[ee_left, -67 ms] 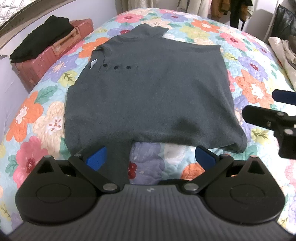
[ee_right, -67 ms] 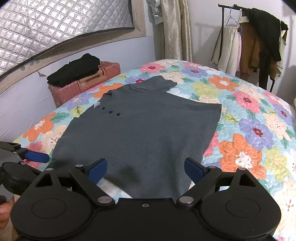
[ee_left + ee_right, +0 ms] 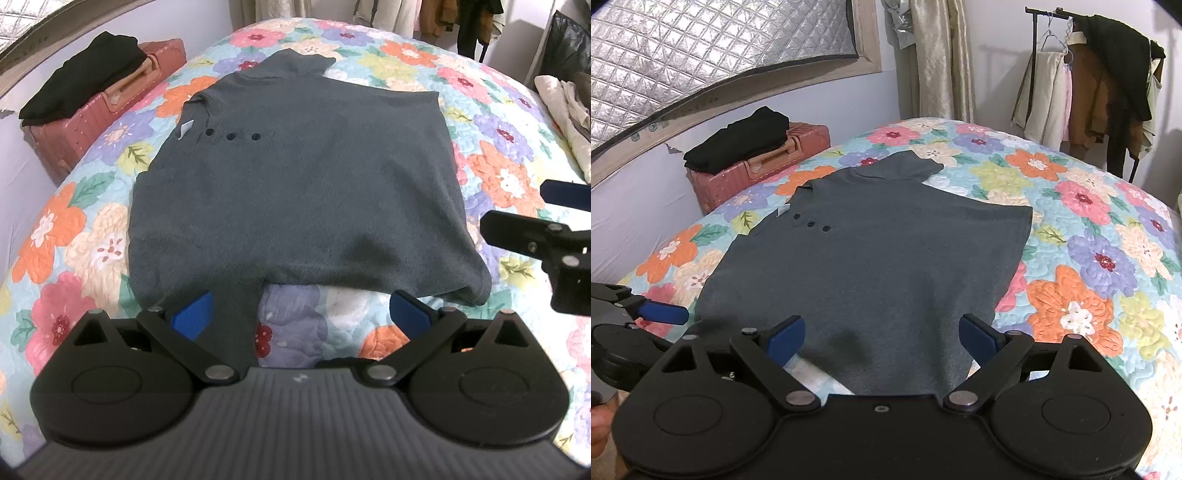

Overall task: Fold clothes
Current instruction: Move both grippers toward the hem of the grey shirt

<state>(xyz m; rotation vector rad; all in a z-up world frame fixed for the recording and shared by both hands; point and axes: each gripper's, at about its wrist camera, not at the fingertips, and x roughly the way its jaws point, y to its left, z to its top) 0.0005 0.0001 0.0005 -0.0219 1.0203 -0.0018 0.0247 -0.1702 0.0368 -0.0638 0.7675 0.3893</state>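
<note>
Nothing's shifted since the prev frame afaict: dark grey short-sleeved polo shirt with three buttons lies flat on my floral quilted bedspread. Left gripper is wide, empty, at the shirt's near sleeve/edge. Right gripper also wide, empty, over the shirt.

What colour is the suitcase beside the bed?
Pinkish red suitcase, clearest in the right wrist view.

Floral quilt lying bare around the grey shirt; pink suitcase flanking one bedside, clothes rack standing beyond.
</note>
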